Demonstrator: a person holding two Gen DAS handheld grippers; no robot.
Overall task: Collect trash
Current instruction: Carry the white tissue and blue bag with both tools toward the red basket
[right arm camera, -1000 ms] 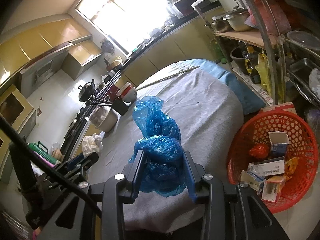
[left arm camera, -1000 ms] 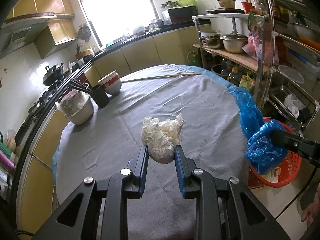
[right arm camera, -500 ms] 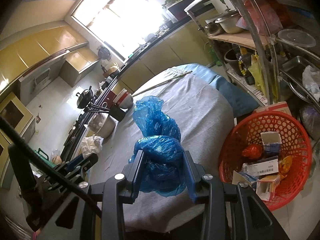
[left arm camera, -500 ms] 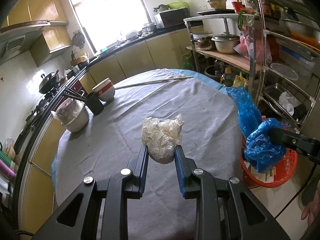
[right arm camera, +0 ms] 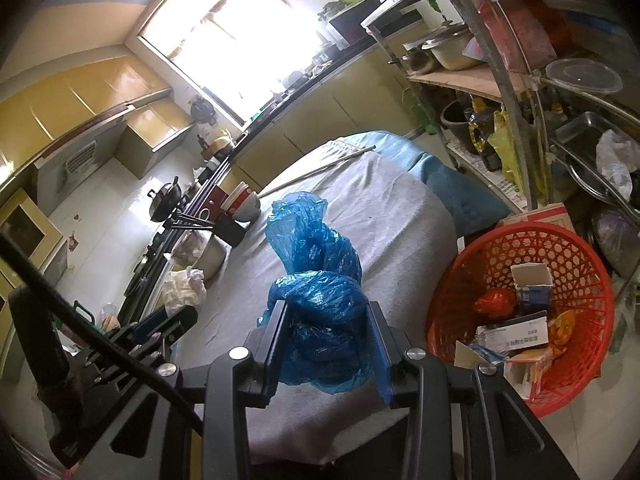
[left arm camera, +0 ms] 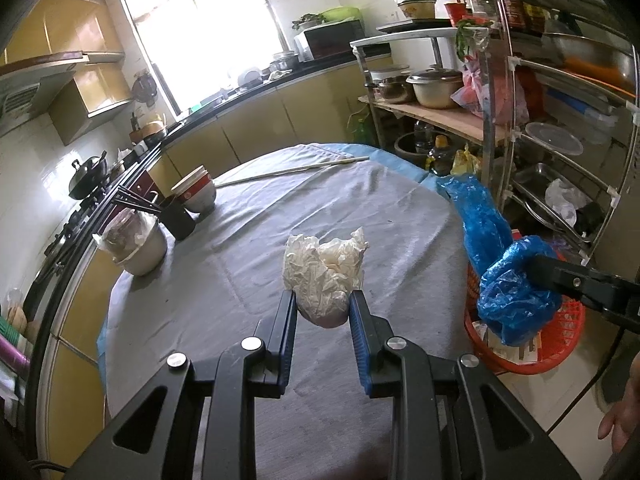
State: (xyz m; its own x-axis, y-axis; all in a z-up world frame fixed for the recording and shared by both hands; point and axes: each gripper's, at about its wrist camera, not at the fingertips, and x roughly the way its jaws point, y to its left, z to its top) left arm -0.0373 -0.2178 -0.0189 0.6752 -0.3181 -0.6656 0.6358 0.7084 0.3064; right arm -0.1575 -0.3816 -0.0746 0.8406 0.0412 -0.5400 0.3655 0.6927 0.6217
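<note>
The left gripper is clamping a crumpled white plastic wad between its blue pads, holding it above the grey-clothed table. The right gripper is pinching a blue plastic bag, jaws partly closed around it, at the table's edge just beside the red basket holding cartons.

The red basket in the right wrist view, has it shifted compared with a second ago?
Yes. The red basket now appears further left and lower, closer to the blue bag that the right tool holds.
</note>
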